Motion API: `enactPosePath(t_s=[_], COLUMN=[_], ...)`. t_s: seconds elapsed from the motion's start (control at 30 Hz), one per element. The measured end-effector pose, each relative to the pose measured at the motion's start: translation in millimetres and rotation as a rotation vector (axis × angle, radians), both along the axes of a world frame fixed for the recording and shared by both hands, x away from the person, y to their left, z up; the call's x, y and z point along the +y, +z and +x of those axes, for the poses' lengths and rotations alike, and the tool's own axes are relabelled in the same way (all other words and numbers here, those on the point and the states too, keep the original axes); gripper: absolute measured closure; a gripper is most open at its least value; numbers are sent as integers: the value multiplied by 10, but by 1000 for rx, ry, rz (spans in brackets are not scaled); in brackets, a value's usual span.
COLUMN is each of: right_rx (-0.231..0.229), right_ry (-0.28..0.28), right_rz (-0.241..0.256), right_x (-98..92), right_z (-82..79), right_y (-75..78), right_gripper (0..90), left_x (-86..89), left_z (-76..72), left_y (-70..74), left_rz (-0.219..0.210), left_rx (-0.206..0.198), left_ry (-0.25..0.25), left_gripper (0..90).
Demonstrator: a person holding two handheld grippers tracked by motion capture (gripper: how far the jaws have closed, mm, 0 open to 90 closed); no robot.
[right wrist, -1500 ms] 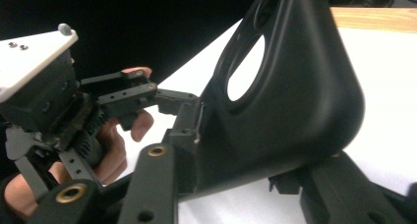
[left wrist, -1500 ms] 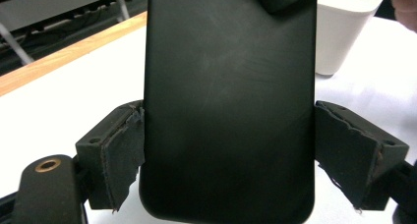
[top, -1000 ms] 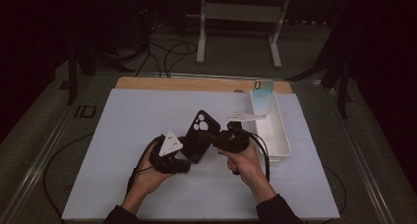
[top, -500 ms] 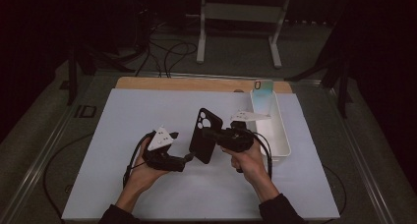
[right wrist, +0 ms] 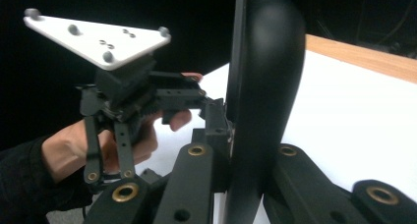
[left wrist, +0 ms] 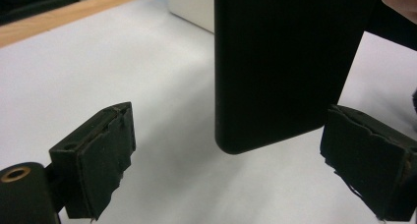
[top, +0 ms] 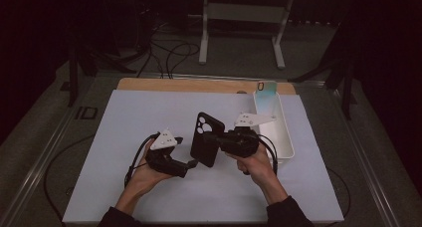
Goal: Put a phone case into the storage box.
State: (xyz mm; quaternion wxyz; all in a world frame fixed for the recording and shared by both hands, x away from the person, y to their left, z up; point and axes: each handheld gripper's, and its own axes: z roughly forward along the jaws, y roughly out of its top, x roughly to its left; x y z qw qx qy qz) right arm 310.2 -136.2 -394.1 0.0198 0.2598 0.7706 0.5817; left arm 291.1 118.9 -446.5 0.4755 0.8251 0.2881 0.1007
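**Phone held on edge above the mat**

The left gripper (top: 191, 163) is spread wide, its pads either side of the phone's (top: 206, 139) lower corner without touching. The right gripper (top: 211, 137) clamps the matte black, round-cornered slab, long axis pointing away, lenses far, above the white mat (top: 124, 117); beyond lies a white tray (top: 284, 132)

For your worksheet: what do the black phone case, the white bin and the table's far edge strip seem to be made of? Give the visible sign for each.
Phone case: matte black, probably soft plastic or silicone; no shine, rounded corners. It is clamped in the right claw.
White bin: likely moulded plastic; smooth, thin, even walls.
Far edge strip: looks like wood or wood veneer; warm tan tone.
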Motion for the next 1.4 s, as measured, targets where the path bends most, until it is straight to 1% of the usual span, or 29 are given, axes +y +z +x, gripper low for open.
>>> enactPosePath(t_s=[0.07, 0.1, 0.13, 0.2, 0.23, 0.27, 0.3, 0.33, 0.47, 0.5, 0.57, 0.67, 0.7, 0.73, 0.8, 0.83, 0.87, 0.9, 0.93, 0.97, 1.0, 1.03, 1.1, 1.13, 1.17, 1.2, 1.27, 1.33, 1.4], right_rx=[3, 3, 5, 3, 2, 0, 0, -4, -8, -8, -12, -12, -12, -15, -21, -26, -47, -47, -60, -67, -74, -85, -94, -94, -96, -94, -101, -109, -118], right_ry=[19, 19, 45, 53, 74, 81, 81, 102, 136, 136, 157, 167, 171, 171, 168, 164, 157, 157, 153, 157, 157, 158, 152, 152, 147, 146, 142, 134, 111], right_rz=[15, 15, 26, 27, 31, 32, 32, 37, 51, 51, 59, 64, 64, 61, 58, 50, 30, 30, 15, 8, 3, -2, -10, -10, -15, -18, -24, -32, -41], right_x=[6, 6, 14, 17, 32, 37, 37, 54, 81, 81, 102, 110, 110, 108, 104, 100, 81, 81, 72, 56, 50, 42, 35, 35, 33, 34, 36, 46, 73], right_z=[-9, -9, -21, -25, -37, -40, -40, -48, -62, -62, -71, -65, -64, -60, -57, -54, -44, -44, -40, -37, -36, -33, -29, -29, -21, -22, -22, -19, -25], right_y=[11, 11, 24, 27, 33, 34, 34, 37, 39, 39, 36, 31, 29, 26, 25, 24, 23, 23, 25, 28, 32, 35, 39, 39, 40, 40, 38, 33, 30], right_gripper=[855, 855, 854, 855, 854, 855, 855, 855, 854, 854, 854, 854, 854, 854, 854, 854, 853, 853, 852, 840, 823, 804, 750, 750, 707, 680, 667, 612, 561], left_x=[-9, -9, -12, -17, -31, -31, -38, -49, -84, -87, -96, -93, -87, -85, -80, -73, -54, -54, -46, -49, -49, -59, -64, -65, -66, -66, -69, -87, -94], left_z=[1, 1, 0, -1, -9, -9, -15, -23, -49, -53, -67, -69, -68, -69, -71, -68, -57, -57, -51, -48, -48, -52, -51, -51, -52, -48, -47, -50, -50], left_y=[-5, -5, -7, -10, -14, -14, -16, -18, -29, -30, -29, -30, -30, -30, -31, -33, -40, -40, -46, -51, -51, -56, -57, -60, -61, -65, -67, -71, -75], left_rz=[-5, -5, -9, -15, -24, -24, -24, -28, -42, -48, -71, -83, -91, -94, -95, -98, -102, -102, -106, -105, -105, -103, -102, -100, -96, -89, -88, -81, -75], left_rx=[11, 11, 17, 21, 29, 29, 31, 34, 38, 42, 48, 50, 53, 54, 53, 54, 63, 63, 67, 73, 73, 73, 72, 72, 69, 75, 75, 69, 58], left_ry=[-20, -20, -30, -44, -64, -64, -79, -100, -147, -165, -199, -214, -225, -229, -233, -234, -233, -233, -243, -258, -258, -266, -269, -272, -271, -266, -263, -241, -216], left_gripper=[52, 52, 52, 52, 56, 58, 58, 60, 127, 127, 183, 272, 272, 358, 434, 434, 521, 556, 556, 612, 645, 672, 732, 732, 785, 813, 825, 839, 845])
